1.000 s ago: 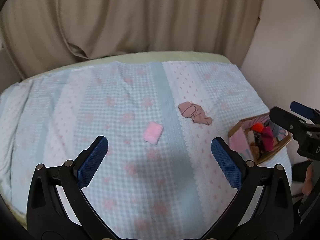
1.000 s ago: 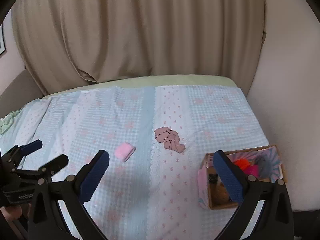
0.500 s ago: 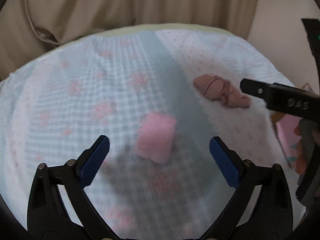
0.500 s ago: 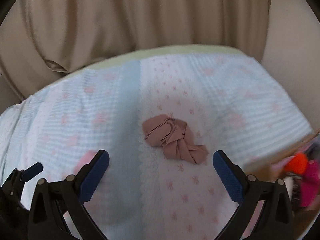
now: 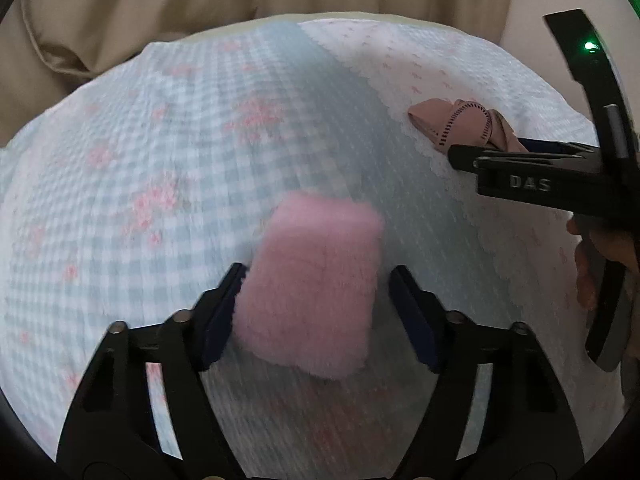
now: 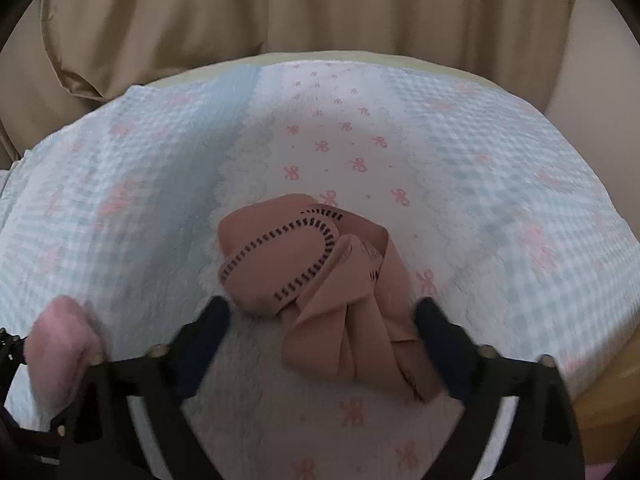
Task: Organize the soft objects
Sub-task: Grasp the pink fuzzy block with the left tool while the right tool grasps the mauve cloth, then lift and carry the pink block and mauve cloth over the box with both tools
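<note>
**Progress.** Nothing is stowed yet, as far as these views show: both loose soft items lie on the bedspread, and no container is clearly in view, only a sliver of tan edge at the right margin of the right wrist view, which you cannot identify from here. You are at the pick-up step with both hands. Judged remaining: finish both grasps, lift, carry, deposit.

**Count, left to right, placed relative to the bedspread's lace seam.**

1. Pink fuzzy pad, one. It lies left of the seam, on the blue-checked panel. Your left gripper straddles it and its jaws are closing; the left pad looks to be against the pad's fuzzy edge, the right pad stands just clear, so no firm hold yet.
2. Tan folded garment with dark stitching, one. It lies just right of the seam, on the white bow-printed panel. Your right gripper brackets it, jaws closing. The right tip sits at the fabric's edge, the left tip just beside it; whether either presses in, you cannot tell through the blur.

**Other.** Beige curtain, one, hanging beyond the bedspread's far edge.
</note>
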Demonstrator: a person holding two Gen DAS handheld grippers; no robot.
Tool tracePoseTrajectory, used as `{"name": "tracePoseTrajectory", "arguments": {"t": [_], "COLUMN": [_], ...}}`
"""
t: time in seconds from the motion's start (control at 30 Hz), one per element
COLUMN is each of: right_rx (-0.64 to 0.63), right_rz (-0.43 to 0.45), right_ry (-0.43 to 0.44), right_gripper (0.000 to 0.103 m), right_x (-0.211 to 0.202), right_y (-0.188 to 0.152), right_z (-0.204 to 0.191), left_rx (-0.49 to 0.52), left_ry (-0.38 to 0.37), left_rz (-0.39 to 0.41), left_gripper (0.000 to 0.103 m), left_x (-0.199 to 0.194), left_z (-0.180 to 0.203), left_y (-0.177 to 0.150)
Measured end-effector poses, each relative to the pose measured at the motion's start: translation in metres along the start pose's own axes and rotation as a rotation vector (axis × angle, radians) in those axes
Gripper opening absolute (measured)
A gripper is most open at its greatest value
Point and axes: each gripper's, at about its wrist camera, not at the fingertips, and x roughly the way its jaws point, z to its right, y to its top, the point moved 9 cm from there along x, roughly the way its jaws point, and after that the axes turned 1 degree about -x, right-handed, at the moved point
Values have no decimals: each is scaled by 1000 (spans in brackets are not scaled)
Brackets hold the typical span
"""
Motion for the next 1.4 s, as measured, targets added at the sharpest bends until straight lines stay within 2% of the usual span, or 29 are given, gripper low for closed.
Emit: {"name": "tracePoseTrajectory", "arguments": {"t": [0.03, 0.07, 0.2, 0.23, 0.27, 0.5, 0.73, 0.97, 1.3, 1.4], "right_rx": [-1, -3, -22, -23, -24, -29, -25, -37, -65, -57], "right_rz": [5, 12, 36, 39, 43, 85, 137, 190, 218, 211], "right_ry": [6, 7, 20, 25, 32, 49, 60, 74, 113, 124], "right_gripper": [78, 72, 51, 41, 36, 32, 32, 32, 32, 32], "right_x": [2, 3, 2, 1, 0, -22, -73, -155, -292, -335], "right_y": [2, 5, 13, 14, 15, 23, 39, 58, 61, 57], "right_z": [-1, -1, -7, -7, -8, -11, -12, -15, -15, -10], "left_rx": [4, 3, -2, -1, 0, -23, -42, -63, -164, -189], "left_ry": [2, 4, -4, -5, -5, 1, 14, 46, 79, 92], "left_rz": [5, 8, 13, 14, 14, 44, 107, 179, 226, 218], "left_gripper": [51, 48, 43, 43, 43, 42, 42, 42, 42, 42], "left_x": [1, 2, 1, 0, 0, -19, -62, -141, -272, -309], "left_z": [0, -1, -4, -2, -2, -2, -1, 2, 9, 17], "left_y": [1, 3, 9, 10, 11, 22, 45, 71, 90, 90]}}
